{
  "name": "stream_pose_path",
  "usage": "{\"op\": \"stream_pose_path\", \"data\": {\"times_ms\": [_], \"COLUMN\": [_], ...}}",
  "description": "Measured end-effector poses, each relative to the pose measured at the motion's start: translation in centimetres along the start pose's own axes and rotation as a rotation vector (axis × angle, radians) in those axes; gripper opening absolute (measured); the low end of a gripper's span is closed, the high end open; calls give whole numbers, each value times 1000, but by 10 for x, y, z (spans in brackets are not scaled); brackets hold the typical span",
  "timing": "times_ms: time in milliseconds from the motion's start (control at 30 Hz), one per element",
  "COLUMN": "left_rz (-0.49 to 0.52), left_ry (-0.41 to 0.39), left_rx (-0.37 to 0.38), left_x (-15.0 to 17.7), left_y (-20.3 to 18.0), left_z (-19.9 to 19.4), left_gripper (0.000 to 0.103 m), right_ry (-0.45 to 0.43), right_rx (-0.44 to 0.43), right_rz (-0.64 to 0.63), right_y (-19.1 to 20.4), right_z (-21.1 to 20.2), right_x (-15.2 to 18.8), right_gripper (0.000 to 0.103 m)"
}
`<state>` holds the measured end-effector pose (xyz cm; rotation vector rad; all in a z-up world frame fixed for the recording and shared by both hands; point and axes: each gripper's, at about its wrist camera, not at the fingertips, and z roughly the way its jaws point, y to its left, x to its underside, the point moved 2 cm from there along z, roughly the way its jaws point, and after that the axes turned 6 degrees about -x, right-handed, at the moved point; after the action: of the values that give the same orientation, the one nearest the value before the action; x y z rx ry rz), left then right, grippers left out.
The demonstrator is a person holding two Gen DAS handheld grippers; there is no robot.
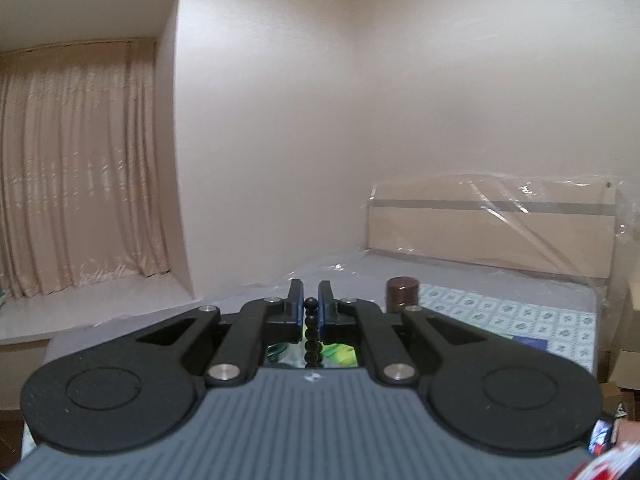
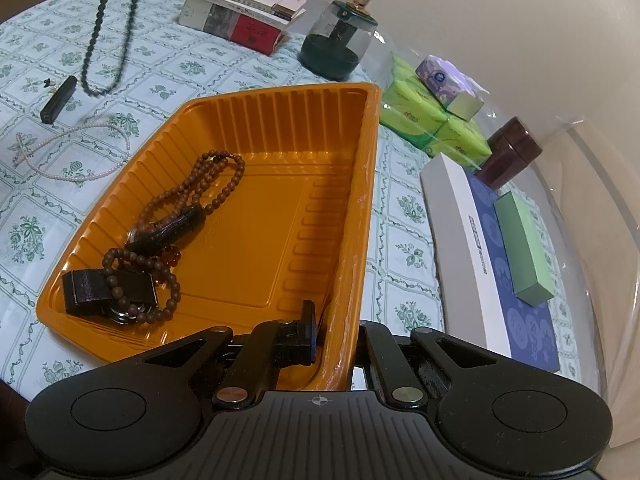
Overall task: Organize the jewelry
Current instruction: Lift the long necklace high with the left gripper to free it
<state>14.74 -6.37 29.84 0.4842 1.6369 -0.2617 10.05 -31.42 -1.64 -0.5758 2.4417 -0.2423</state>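
My left gripper [image 1: 311, 300] is shut on a black bead necklace [image 1: 311, 332], whose beads run down between the blue pads. It is held high and points almost level at the wall. The right wrist view shows that necklace [image 2: 90, 52] dangling as a long loop above the flowered tablecloth at the far left. My right gripper [image 2: 336, 340] is shut on the near right wall of an orange ribbed tray [image 2: 280, 112], with one finger inside and the other hidden behind the wall. Brown bead bracelets [image 2: 200, 184] and a black strap [image 2: 86, 290] lie in the tray. A pearl necklace [image 2: 72, 152] and a black bar [image 2: 59, 100] lie on the cloth.
Behind the tray stand stacked books [image 2: 244, 12] and a glass-domed dark jar [image 2: 338, 46]. To the right are green tissue packs [image 2: 424, 120], a brown jar [image 2: 510, 150], a white and blue box [image 2: 480, 248] and a green box [image 2: 524, 248]. A plastic-wrapped headboard [image 1: 492, 224] and curtain [image 1: 80, 168] show beyond.
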Motion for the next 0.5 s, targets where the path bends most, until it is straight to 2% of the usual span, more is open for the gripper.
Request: {"op": "stream_pose_path", "data": {"times_ms": [267,500], "left_rz": [10,14], "left_ry": [-20,59], "left_rx": [103,191], "left_x": [-15,8], "left_y": [-48,-87], "left_z": [12,41], "left_gripper": [6,6], "right_ry": [-5,-7], "right_rx": [-4,-8], "right_rz": [2,3], "right_y": [-1,-1], "right_z": [-1,0], "right_x": [1,1], "right_gripper": [5,5]}}
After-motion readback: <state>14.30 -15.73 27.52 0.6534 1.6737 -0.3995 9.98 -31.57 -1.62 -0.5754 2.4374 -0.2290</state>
